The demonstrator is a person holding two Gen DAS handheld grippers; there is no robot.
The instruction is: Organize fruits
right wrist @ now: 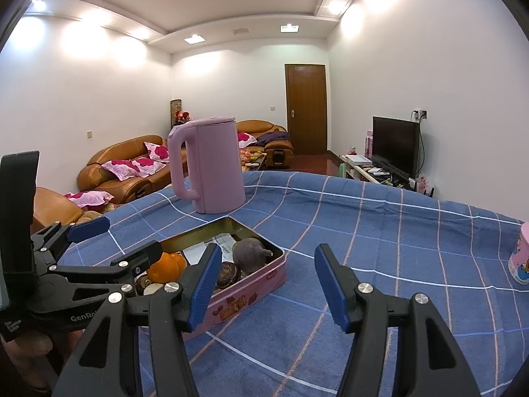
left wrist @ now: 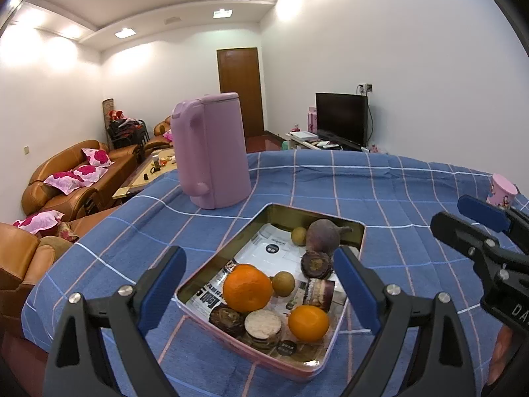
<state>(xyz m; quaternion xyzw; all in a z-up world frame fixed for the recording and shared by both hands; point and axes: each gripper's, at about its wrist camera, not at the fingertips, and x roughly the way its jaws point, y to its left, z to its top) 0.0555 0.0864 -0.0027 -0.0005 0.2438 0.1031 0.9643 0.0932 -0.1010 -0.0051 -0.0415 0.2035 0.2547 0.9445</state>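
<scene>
A pink tin box lined with paper holds the fruits: a large orange, a smaller orange, a purple round fruit, two small brown fruits, dark passion fruits and a cut one. My left gripper is open and empty, hovering above the box. The right gripper shows at the right edge. In the right wrist view my right gripper is open and empty, just right of the box.
A pink kettle stands on the blue checked tablecloth behind the box. A pink printed cup sits at the far right. Sofas, a coffee table and a television lie beyond the table's edge.
</scene>
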